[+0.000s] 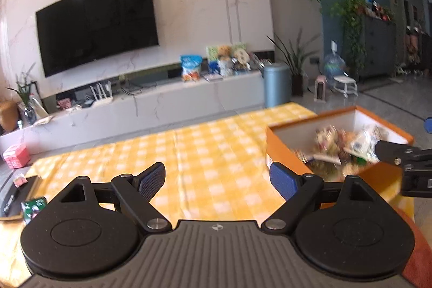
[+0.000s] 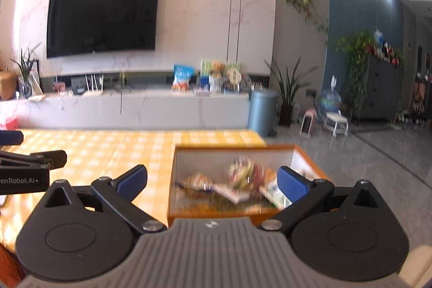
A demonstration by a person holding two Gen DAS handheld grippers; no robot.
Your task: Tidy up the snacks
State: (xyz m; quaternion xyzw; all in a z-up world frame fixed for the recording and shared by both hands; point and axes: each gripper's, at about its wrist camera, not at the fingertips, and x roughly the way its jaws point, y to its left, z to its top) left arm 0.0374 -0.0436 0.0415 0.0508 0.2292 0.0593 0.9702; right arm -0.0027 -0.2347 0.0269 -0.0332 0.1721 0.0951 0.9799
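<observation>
Left gripper (image 1: 217, 180) nearest the lens in the left wrist view: blue pads spread wide, nothing between them, hovering over the yellow checked tablecloth (image 1: 202, 147). Right gripper (image 2: 212, 180) same story in its own view: fingers wide apart, empty, aimed straight at the orange box (image 2: 172, 180), near rim just ahead of the gripper body. Box is open-topped, white inside, sitting on the cloth toward the table's right end. Snack packets (image 2: 240, 182) are piled loose in the bottom of it; motion blur, so can't read labels or count them, just mixed wrappers in white, green, red and brown. From the left wrist the same box (image 1: 286, 150) sits to the right of the left gripper, and the right gripper's black finger (image 1: 391, 150) reaches in over its right rim, above the snacks (image 1: 343, 145); can't tell if it touches any. Left gripper's side also shows at the left edge of the right wrist view (image 2: 27, 166), well apart from the box. Off the cloth on the left: a green packet (image 1: 33, 207) and a dark notebook with a pen (image 1: 19, 197) at the table edge. Background: wall-mounted TV (image 1: 97, 23), long white TV cabinet (image 1: 162, 99) with bags and boxes on top, blue-grey bin (image 1: 276, 84) at its right end, potted plant (image 1: 295, 61) beside that.
</observation>
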